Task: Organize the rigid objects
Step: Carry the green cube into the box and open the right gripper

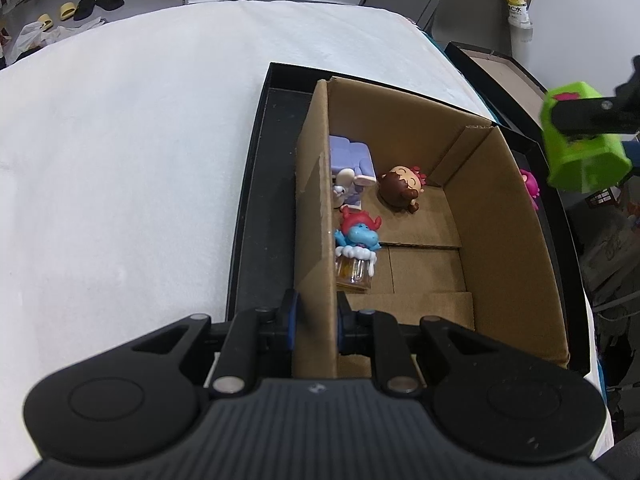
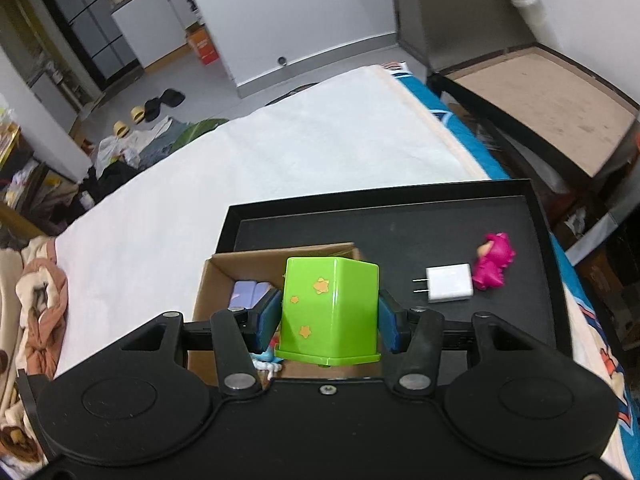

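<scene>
Gripping glossy green cube [image 2: 329,309], right tongs [image 2: 328,314] over corrugated box [image 2: 208,280]

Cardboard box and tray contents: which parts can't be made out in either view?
- Right wrist view: most of the cardboard box interior, hidden by the green block and right gripper.
- Left wrist view: pink figure mostly behind the box wall; white charger not visible.

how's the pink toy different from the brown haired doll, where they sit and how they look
The pink toy lies on the black tray beside the white charger; the doll lies inside the cardboard box. The pink toy is nearly all magenta; the doll has brown hair and a pale face. Both are small figurines that neither claw holds.
</scene>
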`<state>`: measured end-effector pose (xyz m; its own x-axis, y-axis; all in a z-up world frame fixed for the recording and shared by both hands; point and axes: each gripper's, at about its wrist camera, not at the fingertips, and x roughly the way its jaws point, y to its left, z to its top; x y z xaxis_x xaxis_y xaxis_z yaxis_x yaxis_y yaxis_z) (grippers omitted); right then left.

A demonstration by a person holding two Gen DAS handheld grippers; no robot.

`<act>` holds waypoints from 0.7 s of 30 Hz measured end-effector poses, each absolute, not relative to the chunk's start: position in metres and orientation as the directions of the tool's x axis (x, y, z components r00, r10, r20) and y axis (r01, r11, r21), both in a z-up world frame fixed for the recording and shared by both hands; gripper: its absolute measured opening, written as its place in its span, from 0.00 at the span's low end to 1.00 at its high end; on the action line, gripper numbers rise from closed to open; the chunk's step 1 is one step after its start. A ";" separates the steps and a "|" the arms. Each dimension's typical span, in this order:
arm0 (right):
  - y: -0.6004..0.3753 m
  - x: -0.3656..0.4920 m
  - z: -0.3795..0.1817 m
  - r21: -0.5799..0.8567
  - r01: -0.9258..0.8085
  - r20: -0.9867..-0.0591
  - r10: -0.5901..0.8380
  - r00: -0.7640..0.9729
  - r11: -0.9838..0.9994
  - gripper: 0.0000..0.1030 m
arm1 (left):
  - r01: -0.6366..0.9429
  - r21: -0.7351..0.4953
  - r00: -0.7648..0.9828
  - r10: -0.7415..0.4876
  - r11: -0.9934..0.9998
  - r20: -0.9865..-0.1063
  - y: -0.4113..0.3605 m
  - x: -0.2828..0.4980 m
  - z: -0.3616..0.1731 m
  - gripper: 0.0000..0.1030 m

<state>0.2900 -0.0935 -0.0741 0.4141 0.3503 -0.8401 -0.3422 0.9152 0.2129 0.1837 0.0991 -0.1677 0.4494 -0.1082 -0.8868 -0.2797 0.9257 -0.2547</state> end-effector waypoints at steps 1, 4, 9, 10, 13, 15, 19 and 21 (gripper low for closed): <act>-0.090 0.289 -0.076 0.209 -0.351 -0.841 0.351 0.412 0.913 0.48 | -0.280 -0.254 0.449 -0.108 0.926 -0.887 0.099 0.184 -0.168 0.16; -0.079 0.289 -0.083 0.194 -0.372 -0.848 0.346 0.401 0.908 0.48 | -0.281 -0.251 0.447 -0.105 0.926 -0.888 0.098 0.184 -0.167 0.16; -0.066 0.288 -0.092 0.177 -0.398 -0.858 0.339 0.386 0.900 0.49 | -0.287 -0.253 0.448 -0.104 0.924 -0.888 0.099 0.183 -0.168 0.16; -0.064 0.288 -0.094 0.168 -0.405 -0.860 0.334 0.385 0.899 0.49 | -0.288 -0.253 0.447 -0.104 0.924 -0.888 0.099 0.183 -0.168 0.16; -0.057 0.286 -0.097 0.129 -0.420 -0.862 0.311 0.400 0.898 0.50 | -0.290 -0.250 0.445 -0.101 0.924 -0.890 0.098 0.183 -0.168 0.16; -0.054 0.286 -0.097 0.105 -0.416 -0.866 0.289 0.409 0.903 0.55 | -0.293 -0.250 0.443 -0.101 0.923 -0.891 0.098 0.184 -0.167 0.17; -0.058 0.283 -0.090 0.114 -0.417 -0.857 0.302 0.417 0.902 0.56 | -0.295 -0.255 0.443 -0.104 0.921 -0.890 0.099 0.184 -0.168 0.16; -0.062 0.280 -0.087 0.125 -0.424 -0.852 0.316 0.418 0.897 0.56 | -0.295 -0.254 0.443 -0.103 0.921 -0.890 0.100 0.184 -0.168 0.16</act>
